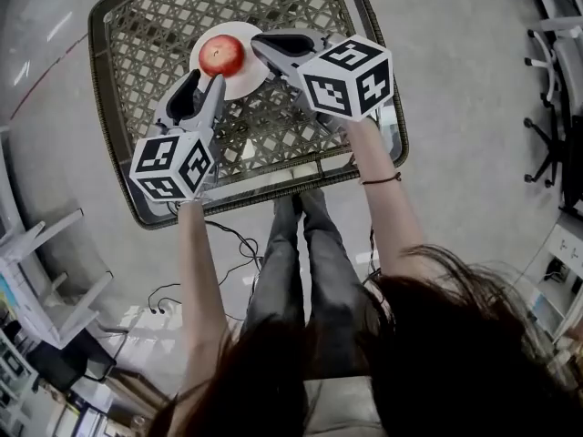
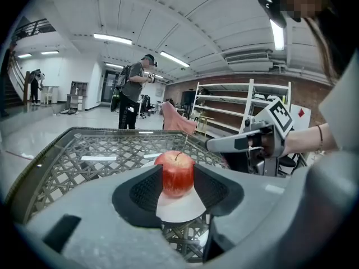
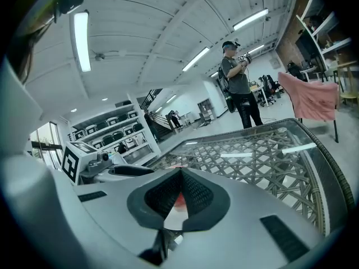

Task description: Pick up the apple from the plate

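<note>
The left claw [image 1: 208,76] stands spread, its pads apart with nothing pressed between them. The apple [image 1: 221,55] sits dead ahead of it, framed in the gap in the left gripper view. From the head view the tips lie at the near edge of the plate [image 1: 242,84], with the fruit just beyond them, so I judge a short push forward along the claw's own line would put the pads on either side. I cannot tell whether they already brush the skin.

The right claw [image 1: 259,42] has its jaws pressed together at the tips and holds nothing. It comes in from the other side, its nose just beside the apple over the plate's far rim. Only a sliver of red shows through its narrow slot, so the left hand looks the better placed to take the fruit.

The apple stands upright, stem up, near the middle of the white plate. It is round, with no long axis to line up on.

The table [image 1: 102,89] is a dark woven lattice, apparently under glass, with a raised rim. The plate sits toward its far side.

Around it is a wide hall with a pale shiny floor, strip lights, open shelving, a pink cloth draped over a chair, and a person standing well off.
</note>
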Demonstrator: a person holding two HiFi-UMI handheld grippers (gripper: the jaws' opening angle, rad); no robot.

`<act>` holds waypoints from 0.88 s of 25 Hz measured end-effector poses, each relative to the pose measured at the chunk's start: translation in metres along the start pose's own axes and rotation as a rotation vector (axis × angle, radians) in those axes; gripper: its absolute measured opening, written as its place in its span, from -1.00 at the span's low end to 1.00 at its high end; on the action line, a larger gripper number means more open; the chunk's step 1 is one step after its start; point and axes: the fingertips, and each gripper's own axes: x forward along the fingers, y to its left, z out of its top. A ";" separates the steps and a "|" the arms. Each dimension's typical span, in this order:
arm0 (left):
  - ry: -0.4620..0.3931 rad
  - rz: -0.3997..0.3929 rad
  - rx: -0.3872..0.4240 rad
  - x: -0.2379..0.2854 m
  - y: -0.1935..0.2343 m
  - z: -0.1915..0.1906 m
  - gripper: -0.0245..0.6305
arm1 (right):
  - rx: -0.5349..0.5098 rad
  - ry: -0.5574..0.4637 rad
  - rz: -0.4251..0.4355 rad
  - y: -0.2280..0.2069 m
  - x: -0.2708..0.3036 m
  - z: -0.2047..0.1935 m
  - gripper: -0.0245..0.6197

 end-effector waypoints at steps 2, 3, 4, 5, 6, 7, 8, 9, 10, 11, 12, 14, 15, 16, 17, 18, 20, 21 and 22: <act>0.000 -0.001 0.006 0.003 0.001 -0.001 -0.38 | -0.004 0.002 0.002 -0.003 0.001 -0.002 -0.90; 0.000 -0.003 0.007 0.005 0.001 -0.001 -0.36 | -0.007 0.004 0.003 -0.004 0.001 -0.002 -0.90; -0.001 -0.005 0.006 0.007 0.001 -0.001 -0.31 | -0.009 0.004 0.004 -0.004 0.001 -0.003 -0.90; -0.003 -0.006 0.005 0.008 0.001 -0.001 -0.26 | -0.010 0.004 0.006 -0.005 0.002 -0.003 -0.90; -0.006 -0.006 0.006 0.010 0.001 0.000 -0.21 | -0.010 0.004 0.008 -0.005 0.002 -0.004 -0.90; -0.007 -0.005 0.012 0.012 0.001 0.000 -0.18 | -0.008 0.004 0.008 -0.006 0.001 -0.005 -0.90; -0.007 -0.005 0.017 0.013 0.001 0.001 -0.14 | -0.005 0.003 0.008 -0.007 0.001 -0.006 -0.90; -0.005 -0.007 0.020 0.015 0.001 0.000 -0.10 | -0.001 0.002 0.007 -0.008 0.001 -0.007 -0.90; -0.003 -0.010 0.021 0.018 0.001 0.000 -0.05 | 0.001 0.002 0.007 -0.009 0.000 -0.008 -0.90; -0.001 -0.012 0.022 0.020 0.001 -0.001 0.00 | 0.002 0.004 0.007 -0.010 0.001 -0.009 -0.90; 0.001 -0.013 0.026 0.022 0.001 -0.001 0.04 | 0.001 0.006 0.007 -0.011 0.001 -0.010 -0.90; 0.003 -0.015 0.033 0.025 0.002 -0.001 0.08 | 0.002 0.010 0.008 -0.012 0.001 -0.011 -0.90; 0.004 -0.016 0.036 0.027 0.002 -0.002 0.10 | 0.003 0.011 0.007 -0.013 0.001 -0.012 -0.90; 0.005 -0.017 0.040 0.029 0.002 -0.002 0.12 | 0.003 0.013 0.007 -0.014 0.002 -0.013 -0.90; 0.007 -0.017 0.045 0.030 0.002 -0.002 0.14 | 0.001 0.016 0.008 -0.015 0.002 -0.013 -0.90; 0.009 -0.017 0.051 0.032 0.003 -0.003 0.16 | -0.001 0.019 0.009 -0.016 0.003 -0.014 -0.90; 0.012 -0.020 0.061 0.036 0.003 -0.003 0.21 | -0.005 0.026 0.011 -0.017 0.005 -0.015 -0.90; 0.014 -0.023 0.065 0.037 0.003 -0.003 0.22 | -0.006 0.029 0.013 -0.017 0.006 -0.015 -0.90; 0.016 -0.025 0.070 0.038 0.002 -0.003 0.23 | -0.007 0.032 0.014 -0.017 0.007 -0.015 -0.90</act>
